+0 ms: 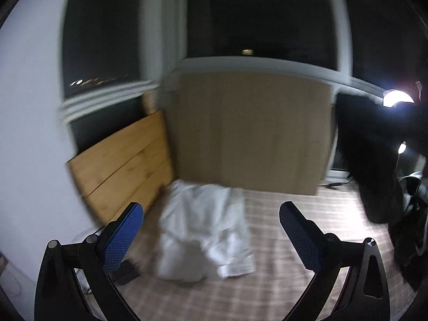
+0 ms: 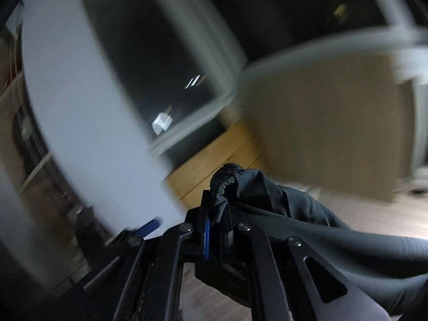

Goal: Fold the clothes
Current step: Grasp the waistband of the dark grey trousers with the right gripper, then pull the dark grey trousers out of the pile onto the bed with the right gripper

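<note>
**Black garment pinched at its elastic hem; white one waits on the bed**

The right gripper point(image 2: 216, 214) is clenched on a black garment point(image 2: 307, 214) — its jaws are drawn together over a gathered, elasticated edge point(image 2: 224, 179), most likely a waistband or cuff, though blur makes it hard to say which. From that pinch the cloth trails away to the right in long soft folds and seems to hang free of the bed, which says it is light, limp and without any stiffness of its own. The fabric looks smooth and faintly sheeny, so I judge it somewhat slippery; the bunched elastic is the safest place to hold, being thicker and ridged. To spread it flat, a second hold further along the same edge would keep it from sagging into a rope.

The left gripper point(image 1: 211, 230) is released, its blue pads point(image 1: 123, 238) spread wide with nothing between them. It points towards a white garment point(image 1: 206, 230) lying crumpled on the checked bedcover point(image 1: 307, 230), near the wooden headboard point(image 1: 120, 165) and a tall cardboard panel point(image 1: 248, 133). That white piece looks thicker and softer — probably cotton — and should grip easily, but it is heaped, so corners and hems are hidden. A rolled edge at its near right end looks the most reachable hold.
</note>
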